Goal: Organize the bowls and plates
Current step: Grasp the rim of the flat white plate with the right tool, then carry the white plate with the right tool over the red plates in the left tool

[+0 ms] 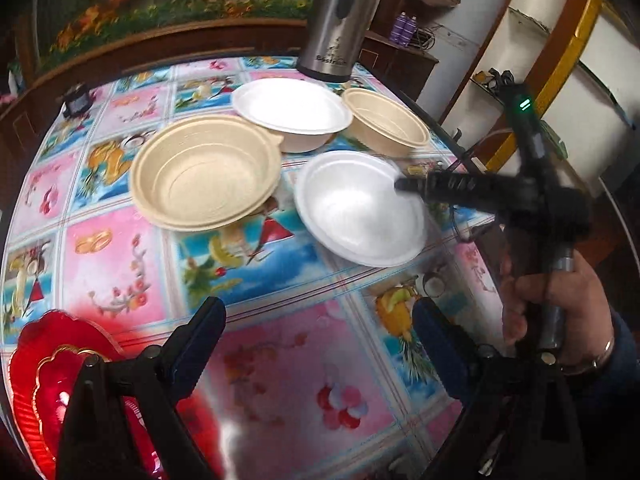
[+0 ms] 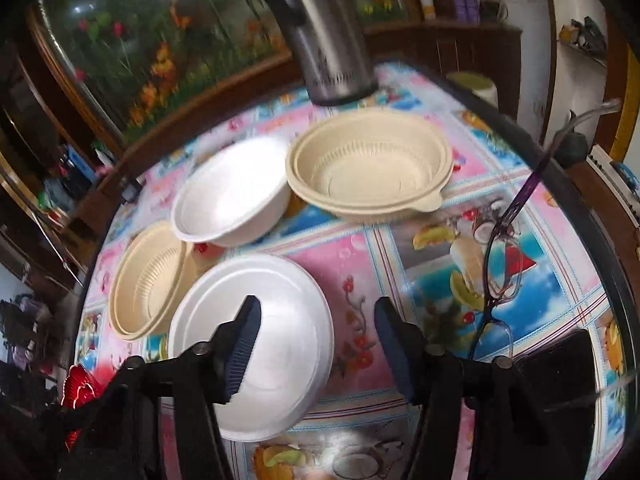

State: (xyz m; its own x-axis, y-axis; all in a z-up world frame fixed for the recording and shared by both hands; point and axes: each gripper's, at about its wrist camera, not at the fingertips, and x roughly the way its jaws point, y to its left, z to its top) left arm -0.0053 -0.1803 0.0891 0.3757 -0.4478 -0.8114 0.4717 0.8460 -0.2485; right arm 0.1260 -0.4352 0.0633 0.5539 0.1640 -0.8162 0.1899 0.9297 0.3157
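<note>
The right tool (image 2: 316, 344) is straddling the rim of the nearer white bowl (image 2: 256, 344), which is sitting close to the surface's near edge. Its left finger (image 2: 240, 344) is hanging inside the bowl, its other finger is standing outside the rim over the patterned surface (image 2: 440, 248), and the pads are not pressing on the rim, so the tool is released and holding nothing. The bowl's wall is lying between the jaws, so a grip is calling only for them to come together, by my reading.

The left tool (image 1: 320, 344) is hovering spread wide and empty over bare surface near the edge, with a red dish (image 1: 36, 364) beside it at the near left corner. It is lying farther from that bowl than the right one.

Further in, a second white bowl (image 2: 232, 196) is touching a tan bowl (image 2: 148, 280), and another tan bowl (image 2: 368, 168) is sitting before a steel flask (image 2: 324, 40) at the far edge.
</note>
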